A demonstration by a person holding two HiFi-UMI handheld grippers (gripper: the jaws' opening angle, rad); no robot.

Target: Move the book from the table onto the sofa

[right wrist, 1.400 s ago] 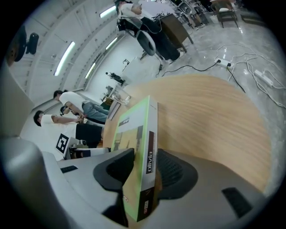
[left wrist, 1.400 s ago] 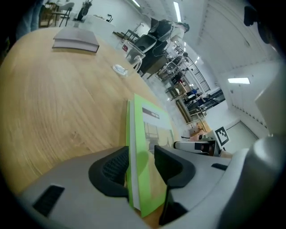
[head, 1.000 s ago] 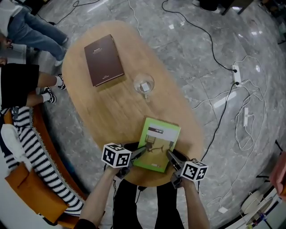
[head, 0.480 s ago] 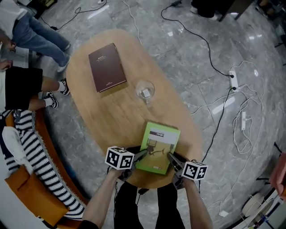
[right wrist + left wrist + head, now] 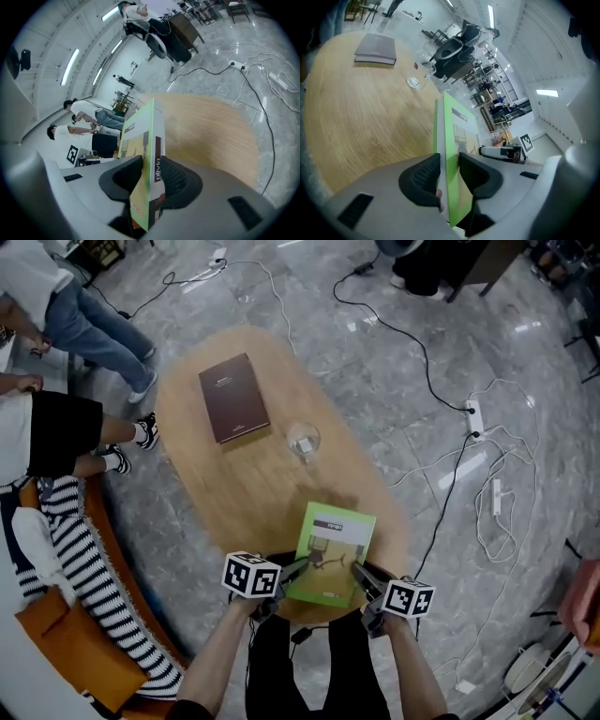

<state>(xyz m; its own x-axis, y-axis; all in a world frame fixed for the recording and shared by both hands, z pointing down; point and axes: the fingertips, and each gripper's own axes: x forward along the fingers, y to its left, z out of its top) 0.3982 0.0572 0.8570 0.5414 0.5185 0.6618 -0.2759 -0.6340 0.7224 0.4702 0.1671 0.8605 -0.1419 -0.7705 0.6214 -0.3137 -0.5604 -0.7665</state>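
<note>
Over the table [image 5: 234, 474], the left gripper [image 5: 300, 566], jaws closing, and right gripper [image 5: 356, 569] are pinching the green book [image 5: 335, 545] by its flanks, sofa [image 5: 66, 652] lying leftward.

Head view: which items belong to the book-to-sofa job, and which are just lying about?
Job: green softcover book; left tool, jaws closing on the book's edge; right tool, gripping its other edge; orange sofa; oval wooden table.
Lying about: brown hardcover book; clear glass; white power strip on the floor.
</note>
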